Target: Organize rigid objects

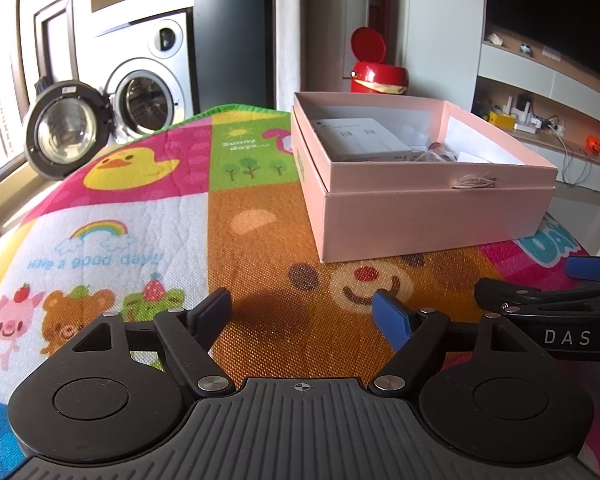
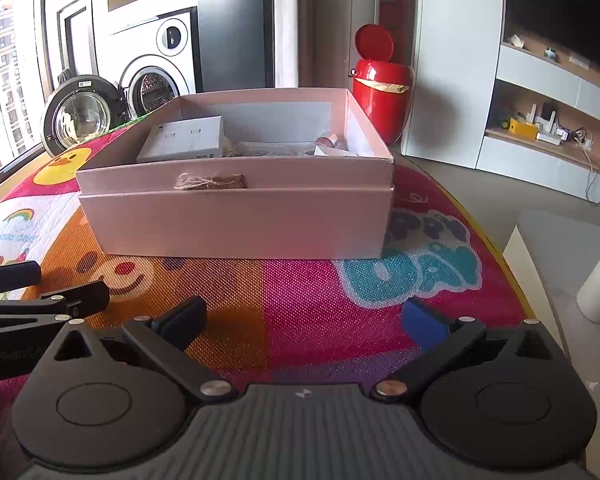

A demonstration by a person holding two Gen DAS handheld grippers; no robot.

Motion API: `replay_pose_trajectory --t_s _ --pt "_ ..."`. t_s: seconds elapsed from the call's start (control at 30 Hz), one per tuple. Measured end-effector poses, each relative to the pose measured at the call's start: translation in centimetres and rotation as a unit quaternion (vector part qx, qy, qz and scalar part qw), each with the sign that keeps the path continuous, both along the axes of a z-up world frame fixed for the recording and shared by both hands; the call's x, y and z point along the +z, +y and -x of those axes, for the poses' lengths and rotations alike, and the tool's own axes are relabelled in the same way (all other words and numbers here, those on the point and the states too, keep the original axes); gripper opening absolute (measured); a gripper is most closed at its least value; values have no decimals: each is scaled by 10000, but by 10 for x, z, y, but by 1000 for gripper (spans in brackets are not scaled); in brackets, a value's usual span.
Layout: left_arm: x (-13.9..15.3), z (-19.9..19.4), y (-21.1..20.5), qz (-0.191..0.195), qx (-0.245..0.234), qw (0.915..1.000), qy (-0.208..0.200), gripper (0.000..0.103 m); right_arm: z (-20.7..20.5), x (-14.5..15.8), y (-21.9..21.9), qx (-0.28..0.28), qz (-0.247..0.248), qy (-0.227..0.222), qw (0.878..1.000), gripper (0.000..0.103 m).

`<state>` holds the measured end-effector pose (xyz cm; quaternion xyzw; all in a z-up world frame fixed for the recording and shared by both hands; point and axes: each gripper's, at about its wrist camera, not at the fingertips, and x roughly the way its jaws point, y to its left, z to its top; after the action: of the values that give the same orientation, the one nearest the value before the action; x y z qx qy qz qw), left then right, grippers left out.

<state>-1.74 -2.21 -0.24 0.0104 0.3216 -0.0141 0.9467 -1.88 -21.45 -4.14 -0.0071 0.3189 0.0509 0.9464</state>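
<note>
An open pink cardboard box [image 1: 432, 216] [image 2: 236, 224] sits on the colourful play mat, nested in its lid. Inside lie a white flat box [image 1: 364, 140] [image 2: 188, 140], some clear wrapping and a small reddish item [image 2: 327, 142]. A twine tuft [image 2: 210, 181] hangs on its front wall. My left gripper [image 1: 306, 314] is open and empty over the mat, short of the box. My right gripper [image 2: 304, 320] is open and empty, also short of the box. Each gripper shows at the edge of the other's view: the right one [image 1: 556, 280], the left one [image 2: 40, 284].
The play mat [image 1: 140, 216] [image 2: 300, 300] covers the surface; its right edge drops off to the floor [image 2: 560, 240]. A red bin [image 2: 382, 92] with its lid up stands behind the box. A washing machine [image 1: 148, 80] with its door open is at the back left.
</note>
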Motion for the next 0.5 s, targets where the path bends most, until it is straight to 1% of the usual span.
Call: replay_pose_trajectory --t_s 0.5 --pt "0 -1 0 60 -4 10000 3 83 0 0 0 -1 -1 -1 10000 103"
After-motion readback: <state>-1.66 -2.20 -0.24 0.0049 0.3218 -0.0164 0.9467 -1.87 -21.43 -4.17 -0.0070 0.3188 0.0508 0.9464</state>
